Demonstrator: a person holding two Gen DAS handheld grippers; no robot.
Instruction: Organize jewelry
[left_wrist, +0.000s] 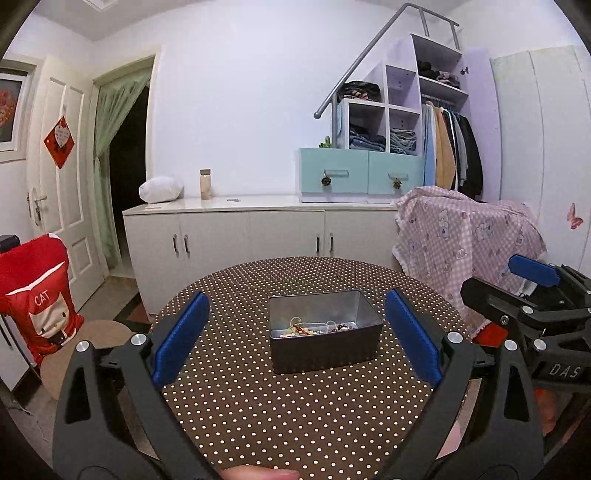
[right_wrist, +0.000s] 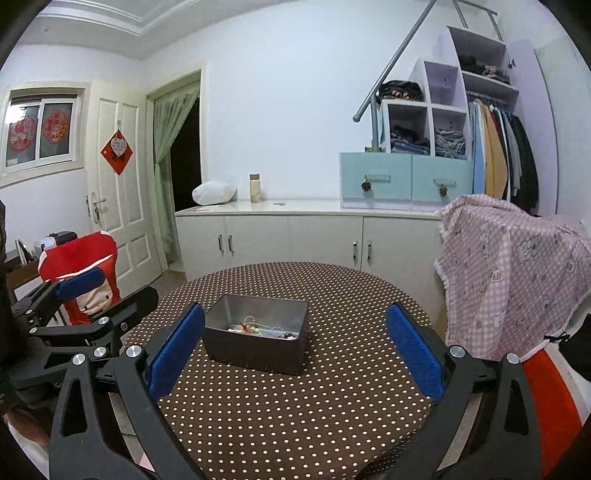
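left tool (left_wrist: 295, 339): released, jaws spread wide, nothing between the blue pads, held above the near edge of the dotted surface (left_wrist: 258, 406) and aimed at the tin.

tin (left_wrist: 325, 332): an open rectangular metal box standing near the middle of the surface, apart from both tools. the jewelry (left_wrist: 314, 328) lies in a loose tangle on its floor: pale cord, beads, a red piece. individual items cannot be separated by eye from here.

right tool (right_wrist: 295, 343): released likewise, jaws wide and empty, beside the left tool and just short of the tin.

procedure, as judged: no loose piece shows on the surface, so the sorting looks complete or nearly so. if a piece must still be lifted, steady the tin wall with one tool, enter from above with the other, and close on a single strand only; a low, level approach risks pushing the tin across the cloth.
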